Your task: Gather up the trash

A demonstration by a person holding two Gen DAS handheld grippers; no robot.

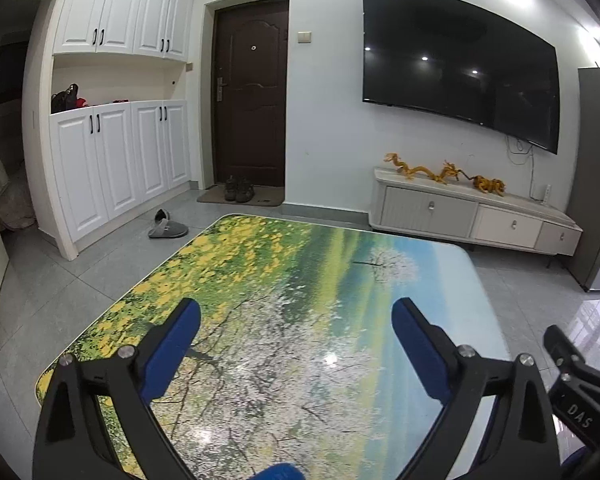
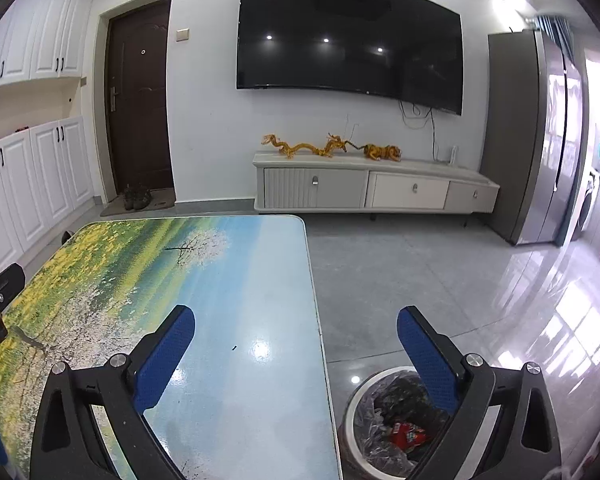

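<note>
1. The trash bin (image 2: 354,412) is round with a pale rim. It stands upright on the grey floor, just beside the right edge of the bench. In the right wrist view it sits at about 5 o'clock.
2. A clear, crinkly plastic bag (image 2: 370,446) lines the bin and is open at the top.
3. Inside the bag lies a red wrapper (image 2: 408,434) with some white on it. It is crumpled and rests near the middle of the bin.
4. Dark, crumpled trash (image 2: 400,394) lies behind the red wrapper, at about 12 o'clock from it. What it is cannot be told.
</note>
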